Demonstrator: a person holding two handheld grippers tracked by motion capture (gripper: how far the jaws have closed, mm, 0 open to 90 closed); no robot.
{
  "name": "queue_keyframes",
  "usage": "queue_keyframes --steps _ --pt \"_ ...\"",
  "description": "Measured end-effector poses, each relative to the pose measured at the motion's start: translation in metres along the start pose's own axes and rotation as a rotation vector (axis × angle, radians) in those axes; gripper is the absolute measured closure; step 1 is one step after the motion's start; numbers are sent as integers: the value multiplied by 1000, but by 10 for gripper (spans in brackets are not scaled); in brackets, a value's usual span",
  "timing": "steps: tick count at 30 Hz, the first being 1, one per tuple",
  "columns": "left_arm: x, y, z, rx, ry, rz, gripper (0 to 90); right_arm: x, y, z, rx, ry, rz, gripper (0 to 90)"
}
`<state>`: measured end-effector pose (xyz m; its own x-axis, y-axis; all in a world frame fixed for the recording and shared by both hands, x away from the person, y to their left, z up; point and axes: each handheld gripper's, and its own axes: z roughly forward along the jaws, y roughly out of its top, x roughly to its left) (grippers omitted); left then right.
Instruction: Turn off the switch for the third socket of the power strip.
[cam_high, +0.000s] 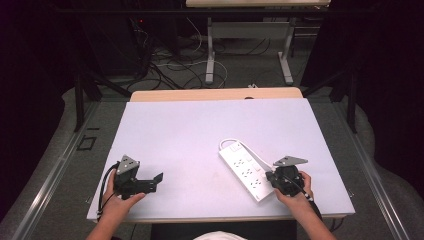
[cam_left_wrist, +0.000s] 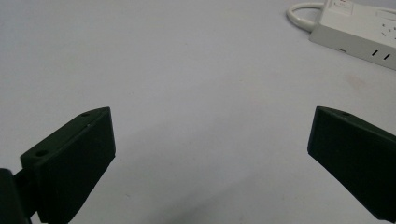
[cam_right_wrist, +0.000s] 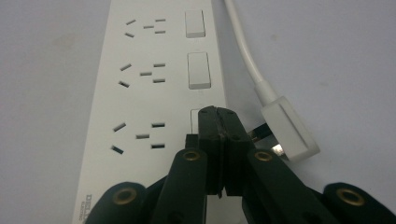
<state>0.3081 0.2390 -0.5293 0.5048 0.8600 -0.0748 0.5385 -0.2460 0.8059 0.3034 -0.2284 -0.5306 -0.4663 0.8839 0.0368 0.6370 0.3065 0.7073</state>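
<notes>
A white power strip (cam_high: 245, 170) lies slantwise on the white table (cam_high: 200, 130), right of the middle. It has three socket groups and three rocker switches (cam_right_wrist: 198, 70). Its white cord (cam_right_wrist: 245, 42) loops round to a flat white plug (cam_right_wrist: 289, 130) lying beside the strip's near end. My right gripper (cam_right_wrist: 218, 114) is shut with nothing between its jaws. Its tips sit over the nearest switch; whether they touch it I cannot tell. In the high view the right gripper (cam_high: 272, 176) is at the strip's near end. My left gripper (cam_high: 157, 182) rests open at the front left, its jaws (cam_left_wrist: 210, 121) wide apart over bare table, with the strip (cam_left_wrist: 359, 32) farther off.
The table's front edge (cam_high: 215, 219) runs just below both hands. A wooden strip (cam_high: 215, 95) borders the far side. Beyond it stand desk legs (cam_high: 210, 60) and loose cables on the floor (cam_high: 165, 70). Dark frame bars (cam_high: 80, 100) flank the table.
</notes>
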Motion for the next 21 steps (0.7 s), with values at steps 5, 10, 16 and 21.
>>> queue_keyframes --steps 5,10,16,21 --pt "0 0 0 1 1 -1 10 0 0 0 0 0 -4 899" --pt "0 0 0 2 0 -1 9 2 0 0 2 -15 -21 900" --pt "-1 0 0 1 -2 -8 9 2 0 0 6 -19 -34 900" --pt "-1 0 0 1 -2 -10 10 2 -1 1 14 -10 -32 900"
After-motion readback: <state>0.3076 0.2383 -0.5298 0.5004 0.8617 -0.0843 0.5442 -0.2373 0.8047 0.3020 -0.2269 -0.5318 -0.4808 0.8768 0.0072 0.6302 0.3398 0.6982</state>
